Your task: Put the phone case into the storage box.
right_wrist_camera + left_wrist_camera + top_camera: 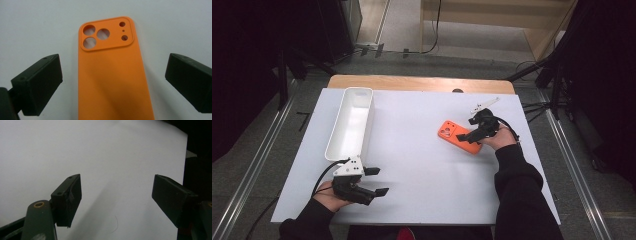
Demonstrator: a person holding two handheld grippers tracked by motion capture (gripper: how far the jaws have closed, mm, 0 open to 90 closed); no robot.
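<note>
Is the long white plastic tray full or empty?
Empty: the long white plastic tray shows only its bare white bottom in the high view.

We see a white-topped table (422, 165) with a bare wooden strip at its far edge, standing on grey carpeted floor (272, 150) between two metal floor rails (254, 165), with black curtains (242, 65) on both sides and pale wooden steps (497, 20) beyond it.
</note>
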